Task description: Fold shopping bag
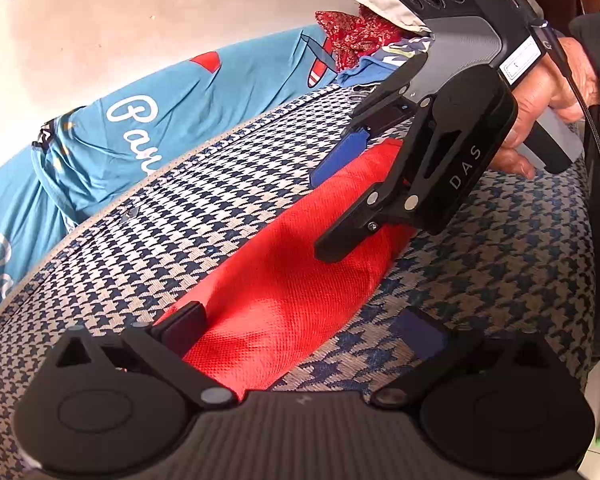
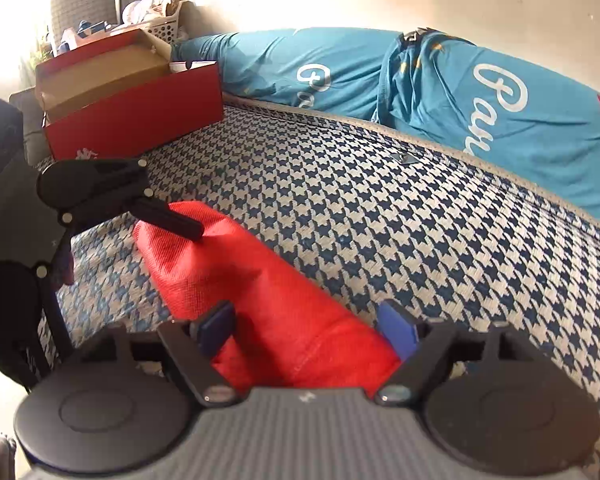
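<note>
The red shopping bag lies as a long, narrow band across the houndstooth-patterned mattress, already doubled lengthwise by the look of it, with one end near each hand-held gripper. It looks like non-woven fabric: a fine dimpled weave, matte, thin and limp, with soft creases rather than sharp ones. I'd judge it very light and floppy, so it will sag and spring open unless pinched right through all its layers; the stitched hem at the end by the right hand-held gripper seems the firmest place to take hold, and the corners at the far end the next best.

That right gripper stands wide, its blue pads either side of the bag's end, not pressing on it as far as I can tell. The left hand-held gripper is also spread, one finger on the bag's left edge and the other off to the right over bare mattress; whether the left finger actually touches the cloth is hard to say from here.

The mattress cover is coarse and grippy-looking, which should keep the bag from sliding. Along the far side runs teal bedding with white script, soft and rumpled, and a red cardboard box sits at the far left.
</note>
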### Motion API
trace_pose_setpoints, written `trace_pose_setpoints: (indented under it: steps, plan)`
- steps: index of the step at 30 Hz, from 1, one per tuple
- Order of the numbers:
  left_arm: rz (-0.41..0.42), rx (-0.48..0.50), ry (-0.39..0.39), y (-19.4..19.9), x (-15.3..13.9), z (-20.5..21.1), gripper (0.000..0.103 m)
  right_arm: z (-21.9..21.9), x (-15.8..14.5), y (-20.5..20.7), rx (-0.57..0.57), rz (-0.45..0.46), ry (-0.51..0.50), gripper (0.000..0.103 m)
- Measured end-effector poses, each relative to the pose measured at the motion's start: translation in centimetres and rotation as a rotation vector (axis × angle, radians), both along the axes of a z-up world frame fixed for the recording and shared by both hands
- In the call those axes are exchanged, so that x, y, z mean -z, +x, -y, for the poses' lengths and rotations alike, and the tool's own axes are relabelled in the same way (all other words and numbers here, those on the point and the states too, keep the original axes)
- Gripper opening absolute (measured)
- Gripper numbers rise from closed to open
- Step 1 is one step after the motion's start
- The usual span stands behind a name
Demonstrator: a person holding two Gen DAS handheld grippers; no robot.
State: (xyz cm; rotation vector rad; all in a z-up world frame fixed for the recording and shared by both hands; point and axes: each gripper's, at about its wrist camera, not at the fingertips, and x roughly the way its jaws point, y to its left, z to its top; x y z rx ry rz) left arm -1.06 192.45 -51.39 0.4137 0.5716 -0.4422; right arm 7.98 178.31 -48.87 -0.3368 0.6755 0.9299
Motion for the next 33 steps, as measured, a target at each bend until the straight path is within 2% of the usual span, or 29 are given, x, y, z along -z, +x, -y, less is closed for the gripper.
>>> trace_pose_setpoints:
  steps: [6, 8, 10, 14, 20, 22, 23, 25, 30, 33]
  plan:
    - [-0.006, -0.004, -0.004, 0.6, 0.3, -0.1, 0.103, -0.1, 0.6, 0.3, 0.008, 0.009, -0.009, 0.08]
    - [-0.01, -0.006, -0.009, 0.6, 0.3, -0.1, 0.103, -0.2, 0.7, 0.4, 0.017, 0.009, -0.01, 0.085]
    - [-0.011, -0.006, -0.008, 0.6, 0.3, -0.1, 0.103, -0.2, 0.8, 0.4, 0.026, 0.005, -0.009, 0.085]
    - [-0.002, -0.006, 0.01, 0.4, 0.2, 0.1, 0.103, 0.0, 0.1, 0.2, 0.051, -0.005, 0.016, 0.085]
    - [-0.003, -0.01, 0.006, 0.5, 0.2, 0.1, 0.103, 0.3, -1.2, -1.1, 0.041, 0.037, 0.071, 0.086]
    - [-0.002, -0.009, 0.009, 0.4, 0.2, 0.2, 0.103, 0.4, -1.6, -1.3, 0.052, 0.036, 0.095, 0.09]
    - [-0.002, -0.009, 0.009, 0.4, 0.2, 0.2, 0.103, 0.4, -1.7, -1.3, 0.062, 0.003, 0.122, 0.096]
    - [-0.003, -0.009, 0.008, 0.4, 0.2, 0.2, 0.103, 0.5, -1.8, -1.2, 0.077, -0.032, 0.152, 0.099]
    - [-0.006, -0.008, 0.005, 0.5, 0.1, 0.1, 0.103, 0.3, -2.1, -1.9, 0.158, -0.016, 0.129, 0.098]
    - [-0.004, 0.016, 0.009, 0.9, 0.1, -0.8, 0.103, 0.6, -2.7, -2.9, 0.155, 0.023, 0.136, 0.094]
